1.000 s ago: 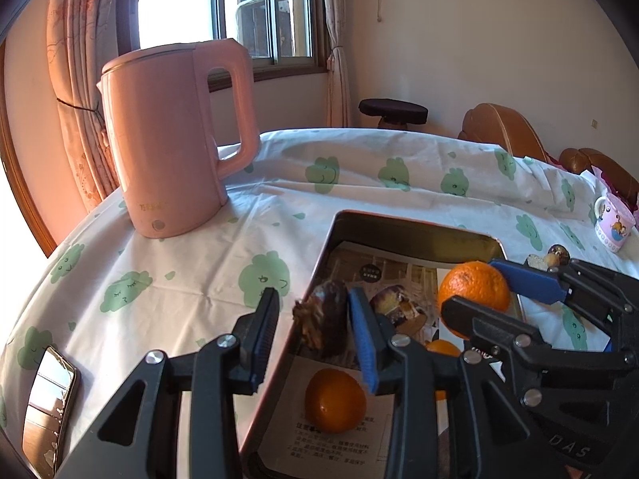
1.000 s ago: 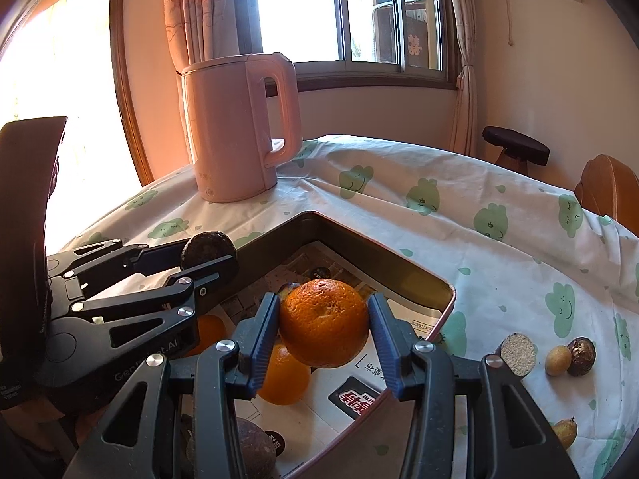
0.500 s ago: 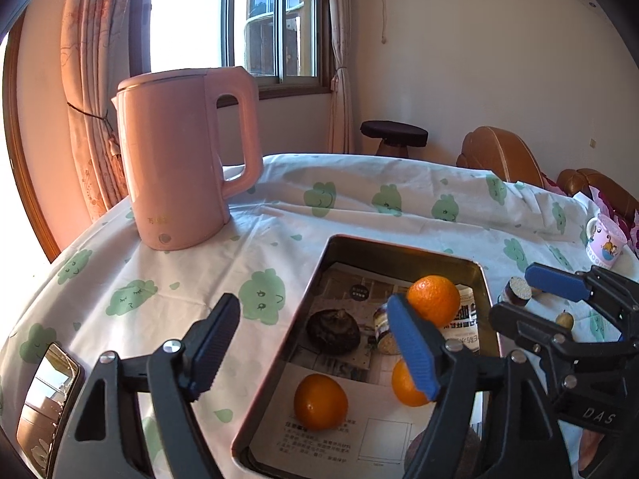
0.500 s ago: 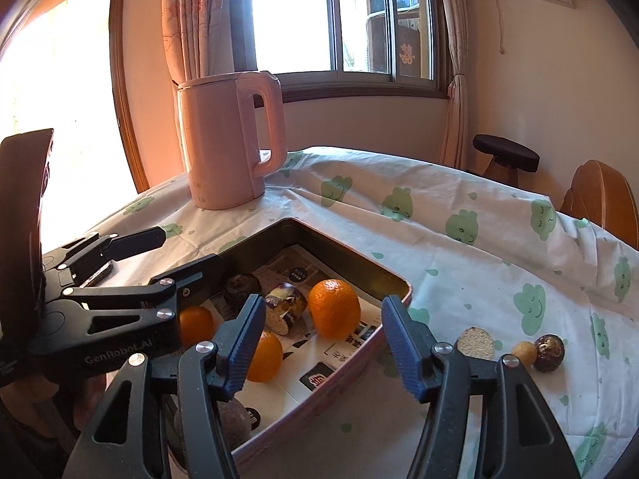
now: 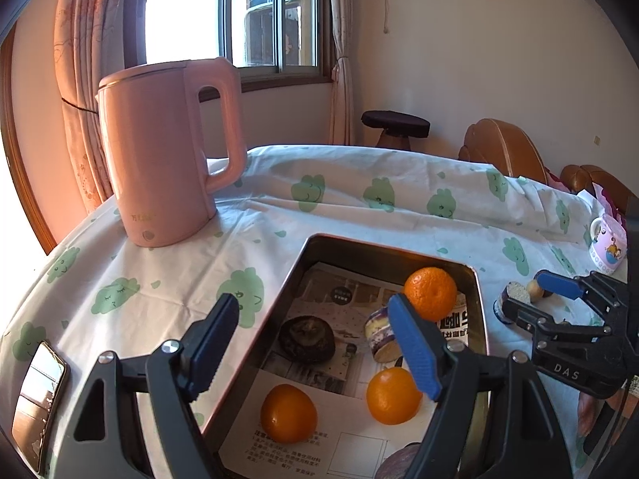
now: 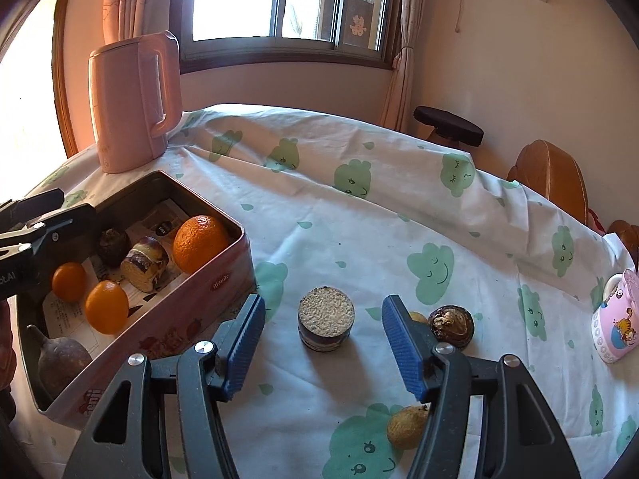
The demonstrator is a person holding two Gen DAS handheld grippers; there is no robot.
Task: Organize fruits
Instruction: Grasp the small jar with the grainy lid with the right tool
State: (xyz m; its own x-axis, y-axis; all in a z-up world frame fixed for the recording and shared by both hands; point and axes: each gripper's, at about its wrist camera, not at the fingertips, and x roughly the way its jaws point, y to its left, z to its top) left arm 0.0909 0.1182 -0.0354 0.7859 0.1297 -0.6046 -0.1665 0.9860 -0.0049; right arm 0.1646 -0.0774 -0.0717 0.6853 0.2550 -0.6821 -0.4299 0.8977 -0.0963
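Observation:
A metal tin (image 5: 297, 263) (image 6: 223, 279) lined with paper holds a large orange (image 5: 430, 293) (image 6: 199, 242), two small oranges (image 5: 288, 413) (image 5: 393, 395), a dark brown fruit (image 5: 306, 338) and a cut purple piece (image 5: 378, 333). My left gripper (image 5: 315, 345) is open and empty above the tin. My right gripper (image 6: 323, 345) is open and empty over the cloth, around a cut purple piece with a pale top (image 6: 326, 323). A dark round fruit (image 6: 451, 325) and a small yellow-brown fruit (image 6: 407, 427) lie near it.
A pink kettle (image 5: 167, 151) (image 6: 133, 99) stands behind the tin. A pink mug (image 6: 617, 319) (image 5: 607, 249) is at the right. A phone (image 5: 38, 395) lies at the left edge. Chairs and a stool (image 6: 447, 129) stand beyond the table.
Both grippers opened: the left dropped the dark fruit and the right the large orange into the tin. The right gripper then swung right, over the cut piece on the cloth.

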